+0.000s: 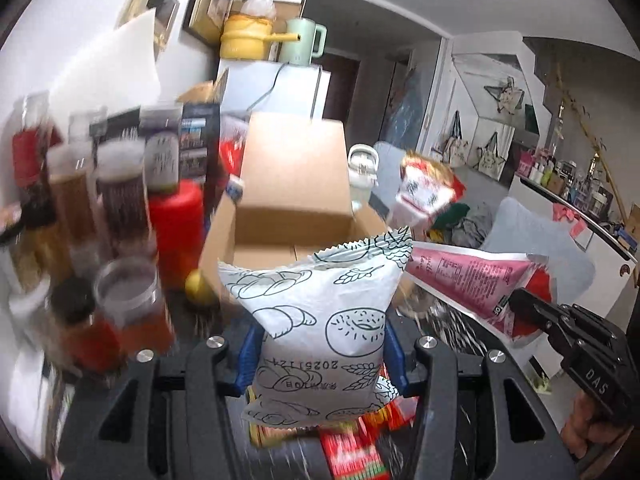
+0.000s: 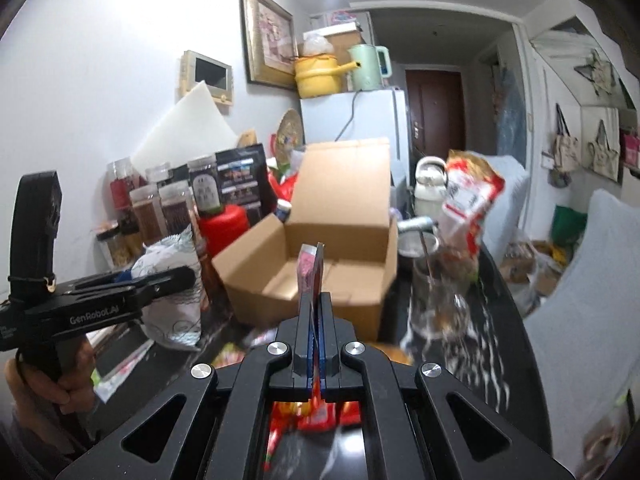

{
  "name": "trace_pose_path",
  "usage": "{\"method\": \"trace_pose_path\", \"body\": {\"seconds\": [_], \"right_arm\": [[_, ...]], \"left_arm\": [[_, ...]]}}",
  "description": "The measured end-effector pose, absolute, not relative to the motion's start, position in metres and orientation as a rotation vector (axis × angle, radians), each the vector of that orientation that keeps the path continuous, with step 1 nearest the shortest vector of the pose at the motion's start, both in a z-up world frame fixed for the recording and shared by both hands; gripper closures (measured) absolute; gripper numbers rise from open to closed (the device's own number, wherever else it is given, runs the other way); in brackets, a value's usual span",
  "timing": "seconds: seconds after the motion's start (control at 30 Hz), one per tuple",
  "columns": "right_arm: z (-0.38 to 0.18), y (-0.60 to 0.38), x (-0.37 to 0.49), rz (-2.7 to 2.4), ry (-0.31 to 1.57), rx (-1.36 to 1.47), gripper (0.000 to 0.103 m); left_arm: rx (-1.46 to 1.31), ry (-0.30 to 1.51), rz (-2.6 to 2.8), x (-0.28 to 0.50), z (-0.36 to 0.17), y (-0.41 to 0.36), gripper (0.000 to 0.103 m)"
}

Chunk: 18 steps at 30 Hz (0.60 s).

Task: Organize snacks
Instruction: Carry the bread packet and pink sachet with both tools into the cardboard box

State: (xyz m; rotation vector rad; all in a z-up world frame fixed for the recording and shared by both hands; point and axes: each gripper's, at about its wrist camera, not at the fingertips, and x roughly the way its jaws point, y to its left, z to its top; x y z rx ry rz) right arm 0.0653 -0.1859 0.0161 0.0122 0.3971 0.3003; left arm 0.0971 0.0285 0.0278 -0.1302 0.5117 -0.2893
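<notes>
Just short of the open cardboard box (image 2: 320,240), the left gripper (image 1: 320,344) grips a white bread packet (image 1: 316,320); the right gripper (image 2: 314,304) pinches a pink packet (image 2: 308,272) by its thin edge, which might slip free.

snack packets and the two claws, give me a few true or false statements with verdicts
1. The left claw grips a white packet printed with bread drawings. True.
2. The right claw is wide open and holds nothing. False: it is shut on a flat pink packet, seen edge-on in the right wrist view.
3. The cardboard box ahead has its flaps open. True.
4. A green kettle stands inside the box. False: it stands on top of the white fridge, beside a yellow pot.
5. The white packet lies in the box. False: it is held in front of it.
</notes>
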Motion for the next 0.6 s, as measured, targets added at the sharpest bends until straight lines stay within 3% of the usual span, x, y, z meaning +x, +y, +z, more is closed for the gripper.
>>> {"method": "trace_pose_path", "body": {"seconds": [0.3, 0.6], "right_arm": [[0.042, -0.171, 0.137, 0.324, 0.353, -0.061, 0.101], [0.023, -0.160, 0.200, 0.333, 0.410, -0.111, 0.101]], "left_arm": [[-0.097, 0.426, -0.269, 0.167, 0.057, 0.025, 0.053], [-0.073, 0.521, -0.242, 0.235, 0.031, 0.022, 0.053]]}}
